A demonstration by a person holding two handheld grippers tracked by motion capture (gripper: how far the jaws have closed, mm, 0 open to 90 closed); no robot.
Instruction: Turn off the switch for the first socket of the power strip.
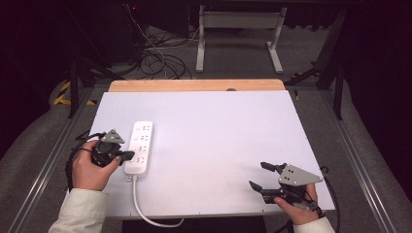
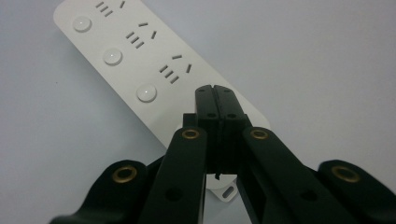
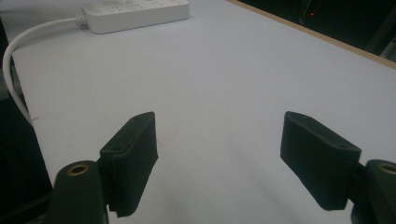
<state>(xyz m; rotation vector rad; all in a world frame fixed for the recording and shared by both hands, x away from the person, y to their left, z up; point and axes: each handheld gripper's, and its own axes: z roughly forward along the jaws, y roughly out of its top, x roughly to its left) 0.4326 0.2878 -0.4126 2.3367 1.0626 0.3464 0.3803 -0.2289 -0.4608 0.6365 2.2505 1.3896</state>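
Two tongs work over a white tabletop [image 1: 218,141] whose far edge shows a strip of bare wood. A white power strip [image 1: 139,146] lies on the left part of the tabletop, its length running away from the person, with its white cable [image 1: 141,208] leaving the near end and curling off the front edge. The left tongs [image 1: 127,156], held in the person's left hand [image 1: 90,170], sit at the strip's left side near its near end, with the tip over the strip's edge. In the left gripper view the left tongs [image 2: 215,93] have their jaws pressed fully together with nothing between them, the tip right above the strip's [image 2: 140,65] surface just past the third round button [image 2: 146,92]; whether it touches the plastic I cannot tell. The right tongs [image 1: 260,176] are held low near the tabletop's front right corner, well apart from the strip, by the right hand [image 1: 299,211]. In the right gripper view the right tongs [image 3: 219,149] stand wide apart and empty over bare tabletop, with the strip [image 3: 135,11] and cable [image 3: 18,51] far off at the upper left
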